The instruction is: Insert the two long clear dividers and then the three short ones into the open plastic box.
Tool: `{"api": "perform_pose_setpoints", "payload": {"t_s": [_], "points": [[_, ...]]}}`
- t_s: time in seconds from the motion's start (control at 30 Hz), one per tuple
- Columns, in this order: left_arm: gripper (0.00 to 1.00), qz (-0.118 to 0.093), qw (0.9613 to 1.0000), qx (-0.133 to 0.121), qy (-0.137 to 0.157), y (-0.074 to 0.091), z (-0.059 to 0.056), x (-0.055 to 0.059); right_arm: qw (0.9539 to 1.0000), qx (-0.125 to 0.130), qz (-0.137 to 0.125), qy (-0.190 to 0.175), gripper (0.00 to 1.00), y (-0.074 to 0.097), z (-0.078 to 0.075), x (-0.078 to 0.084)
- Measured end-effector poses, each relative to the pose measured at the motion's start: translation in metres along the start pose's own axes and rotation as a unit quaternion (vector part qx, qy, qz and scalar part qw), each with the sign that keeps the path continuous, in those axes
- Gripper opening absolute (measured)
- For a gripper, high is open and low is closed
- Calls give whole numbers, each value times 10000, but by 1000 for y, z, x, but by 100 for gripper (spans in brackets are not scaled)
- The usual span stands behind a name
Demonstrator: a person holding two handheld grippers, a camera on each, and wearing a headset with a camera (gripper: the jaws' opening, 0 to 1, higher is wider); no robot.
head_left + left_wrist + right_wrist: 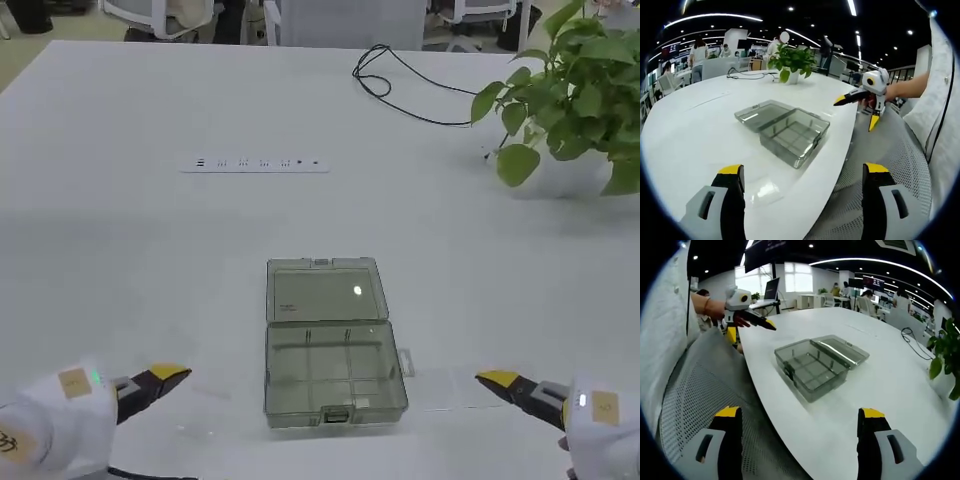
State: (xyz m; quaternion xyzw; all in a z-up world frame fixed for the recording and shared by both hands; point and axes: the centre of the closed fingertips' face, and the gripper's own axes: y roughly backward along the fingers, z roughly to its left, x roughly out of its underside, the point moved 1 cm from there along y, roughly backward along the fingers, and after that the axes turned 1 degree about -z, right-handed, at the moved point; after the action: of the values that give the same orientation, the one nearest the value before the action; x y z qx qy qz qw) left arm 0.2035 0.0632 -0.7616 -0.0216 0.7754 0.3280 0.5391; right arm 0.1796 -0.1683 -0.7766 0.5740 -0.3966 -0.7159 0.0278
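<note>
At the near edge of the white table [120,250], the left gripper [165,378] and the right gripper [497,381] hover with yellow-tipped jaws spread wide, nothing between them. The smoky clear plastic box [335,385] lies on the table between the two, well apart from each, its lid [325,292] folded flat behind. Thin partitions show inside. Beyond it are a white power strip [255,163], a black cable [400,85] and a leafy potted plant [575,90].

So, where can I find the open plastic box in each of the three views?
Head view: the open plastic box lies low in the centre.
Left gripper view: the box is near the middle, slightly left.
Right gripper view: the box is near the middle.
Shared landmark: the potted plant, on the table in all three.
</note>
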Motion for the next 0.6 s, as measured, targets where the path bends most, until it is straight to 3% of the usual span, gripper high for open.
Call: {"api": "perform_pose_setpoints", "payload": {"t_s": [0.3, 0.6], "points": [[97, 131, 9986, -474, 217, 18, 43, 1, 10000, -29, -13, -2, 96, -2, 1, -1], [90, 544, 9933, -891, 493, 31, 80, 14, 10000, -28, -1, -3, 96, -2, 1, -1]]}}
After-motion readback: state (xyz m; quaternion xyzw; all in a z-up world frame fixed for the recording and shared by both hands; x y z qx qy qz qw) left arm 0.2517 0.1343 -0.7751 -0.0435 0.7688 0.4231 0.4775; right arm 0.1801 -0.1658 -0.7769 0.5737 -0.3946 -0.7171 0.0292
